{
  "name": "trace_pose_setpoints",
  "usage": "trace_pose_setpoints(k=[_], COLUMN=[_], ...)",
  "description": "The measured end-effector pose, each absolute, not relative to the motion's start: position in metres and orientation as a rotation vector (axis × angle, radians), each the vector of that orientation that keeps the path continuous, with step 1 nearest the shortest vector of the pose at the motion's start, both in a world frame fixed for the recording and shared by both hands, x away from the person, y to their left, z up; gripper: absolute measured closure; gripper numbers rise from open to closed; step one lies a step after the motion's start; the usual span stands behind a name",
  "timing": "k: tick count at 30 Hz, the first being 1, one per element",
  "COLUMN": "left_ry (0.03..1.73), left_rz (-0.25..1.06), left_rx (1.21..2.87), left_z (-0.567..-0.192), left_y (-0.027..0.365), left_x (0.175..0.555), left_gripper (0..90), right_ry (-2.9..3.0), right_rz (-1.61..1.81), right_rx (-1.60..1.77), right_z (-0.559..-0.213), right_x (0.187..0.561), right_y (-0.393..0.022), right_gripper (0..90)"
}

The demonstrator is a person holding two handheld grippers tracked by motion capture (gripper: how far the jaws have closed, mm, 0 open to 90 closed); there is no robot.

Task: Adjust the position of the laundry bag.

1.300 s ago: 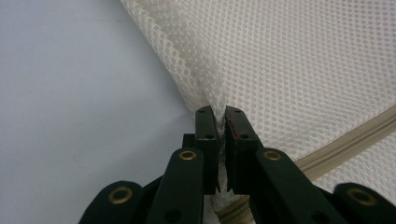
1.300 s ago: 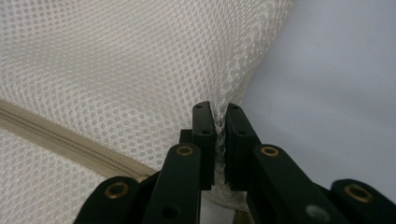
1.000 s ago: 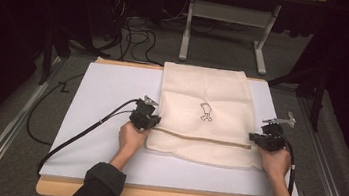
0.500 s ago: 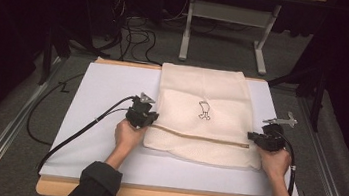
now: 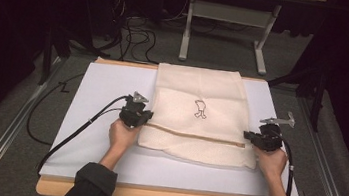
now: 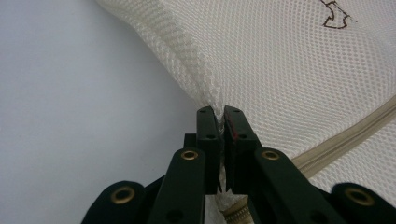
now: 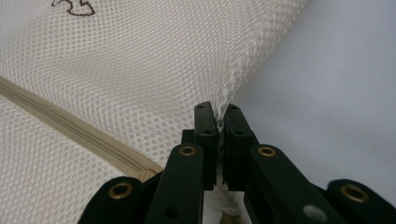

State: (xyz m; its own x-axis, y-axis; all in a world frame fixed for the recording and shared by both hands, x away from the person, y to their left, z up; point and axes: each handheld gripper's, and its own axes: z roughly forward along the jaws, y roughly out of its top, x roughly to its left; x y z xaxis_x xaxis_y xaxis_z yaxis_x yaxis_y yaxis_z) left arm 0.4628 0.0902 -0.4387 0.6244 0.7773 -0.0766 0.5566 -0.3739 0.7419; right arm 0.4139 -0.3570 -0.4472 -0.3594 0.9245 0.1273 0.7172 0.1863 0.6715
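My left gripper (image 5: 141,116) sits at the left edge of the cream mesh bag (image 5: 196,113), its jaws clenched on a pinch of the netting at the bag's side seam; in the left gripper view the mesh (image 6: 289,70) rises out from between the two black pads just above the zipper end. The bag lies flat on the white board (image 5: 98,88), right of the board's middle, with its far end reaching the board's back edge. A tan zipper (image 5: 193,134) runs across the bag from one gripper to the other, and a small brown printed mark (image 5: 200,109) sits above it, near the bag's centre. My right gripper (image 5: 254,137) is at the bag's right edge, level with the zipper, likewise clamped on a fold of mesh (image 7: 140,74).
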Motion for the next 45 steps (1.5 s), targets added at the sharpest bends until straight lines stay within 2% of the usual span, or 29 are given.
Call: trace_pose_setpoints(k=[7,13,45], left_ry=[1.047,1.044,1.082], left_rz=[0.374,0.433,0.441], left_rx=[2.065,2.072,2.022], left_z=[-0.439,-0.436,-0.434], left_y=[0.101,0.109,0.152], left_x=[0.459,0.452,0.428], left_gripper=[86.3,86.1,85.3], right_ry=[2.171,2.184,2.234], right_rz=[0.974,0.990,1.075], right_rx=[1.539,1.509,1.432], right_z=[-0.445,-0.444,-0.442], right_x=[0.413,0.413,0.402], right_y=[-0.352,-0.342,-0.309], right_gripper=[87.7,87.7,87.7])
